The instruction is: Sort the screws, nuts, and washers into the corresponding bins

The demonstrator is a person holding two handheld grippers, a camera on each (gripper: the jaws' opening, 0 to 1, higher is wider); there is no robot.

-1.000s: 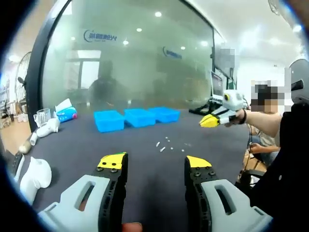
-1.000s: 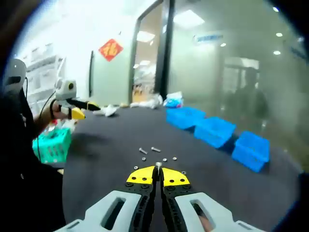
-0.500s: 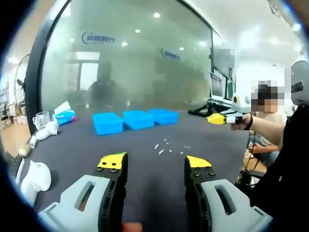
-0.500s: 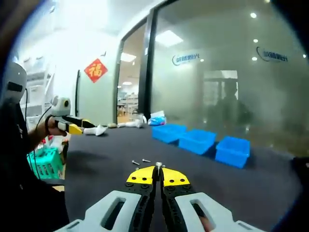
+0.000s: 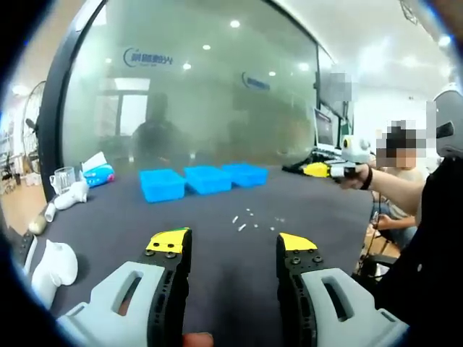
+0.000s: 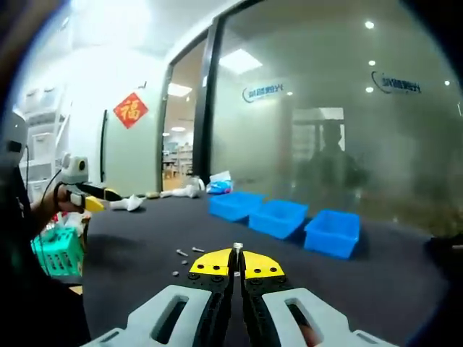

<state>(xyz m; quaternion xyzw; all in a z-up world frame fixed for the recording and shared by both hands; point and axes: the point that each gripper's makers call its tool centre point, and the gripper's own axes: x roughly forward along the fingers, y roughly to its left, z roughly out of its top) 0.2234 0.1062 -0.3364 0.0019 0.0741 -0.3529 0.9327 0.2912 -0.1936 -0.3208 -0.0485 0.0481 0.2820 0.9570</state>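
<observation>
A small screw (image 6: 237,247) is pinched upright at the tips of the right gripper (image 6: 236,264), its jaws pressed together on it. The left gripper (image 5: 231,249) is held with jaws spread, nothing between them. Three blue bins (image 5: 204,178) are counted in a row on the dark table (image 5: 108,217). Loose fasteners (image 5: 242,219) lie near, perhaps six; too small to sort by kind. Judged light, rigid, slippery metal; best gripped across the shank.

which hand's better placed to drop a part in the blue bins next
Right: its tongs are shut on a small screw, raised and facing the blue bins. The left tongs are open, holding nothing.
</observation>
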